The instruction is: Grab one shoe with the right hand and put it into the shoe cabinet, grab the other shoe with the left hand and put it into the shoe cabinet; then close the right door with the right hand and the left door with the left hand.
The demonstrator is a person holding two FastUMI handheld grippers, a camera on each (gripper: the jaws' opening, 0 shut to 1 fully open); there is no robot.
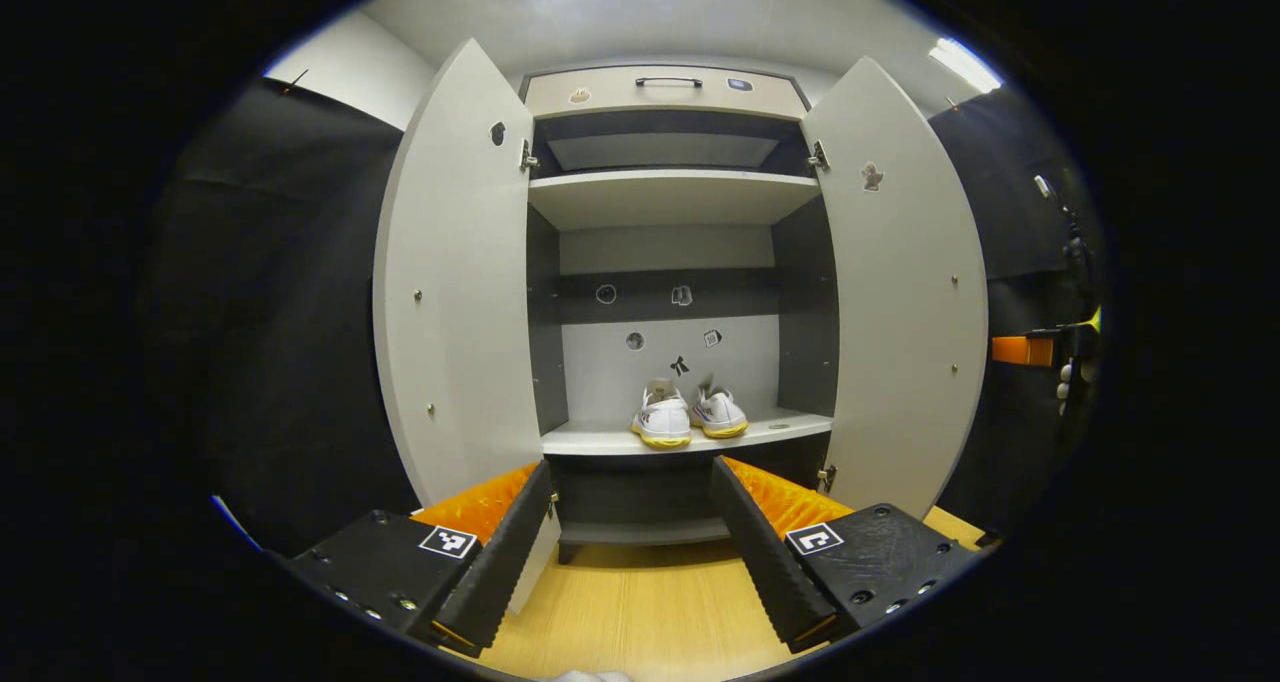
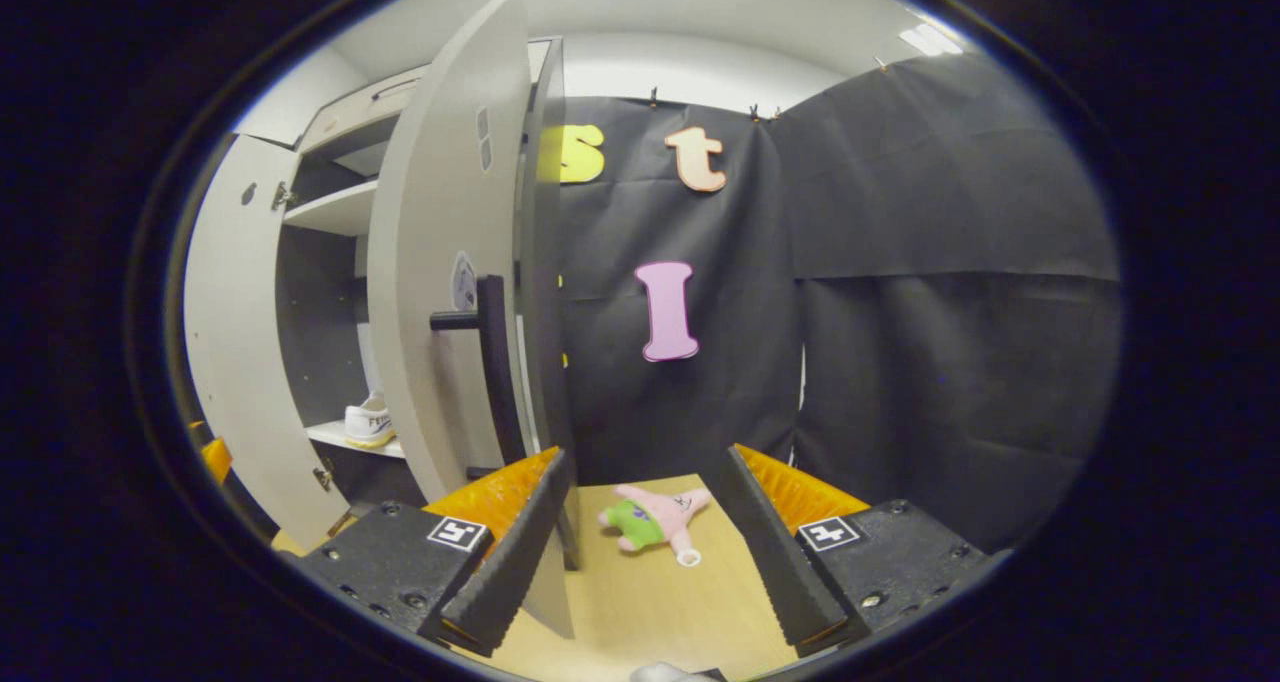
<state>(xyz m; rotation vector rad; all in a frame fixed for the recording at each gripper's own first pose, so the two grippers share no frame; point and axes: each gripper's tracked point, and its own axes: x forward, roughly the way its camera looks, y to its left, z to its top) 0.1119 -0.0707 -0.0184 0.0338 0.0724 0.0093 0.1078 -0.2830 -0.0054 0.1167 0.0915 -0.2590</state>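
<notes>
Shoes point(image 1: 688, 414) sit side by side on the cabinet's lower shelf point(image 1: 780, 427), straight ahead of our left gripper point(image 1: 632, 542), whose jaws are spread and hold nothing. In the right gripper view, our right gripper point(image 2: 640, 542) is also spread and idle, the right door point(image 2: 440, 262) just ahead on its left, one shoe point(image 2: 370, 424) beyond.

In the right gripper view the right door point(image 2: 440, 292) stands edge-on and hides most of the shoe cabinet point(image 2: 330, 212); 1 shoe point(image 2: 370, 424) peeks out left of it, its front covered. The left door point(image 2: 235, 362) is cut at its far-left edge. In the left gripper view the small stickers point(image 1: 681, 295) on the back panel are too small to tell. At the far right, a hand point(image 1: 1068, 382) is cropped and dim.
</notes>
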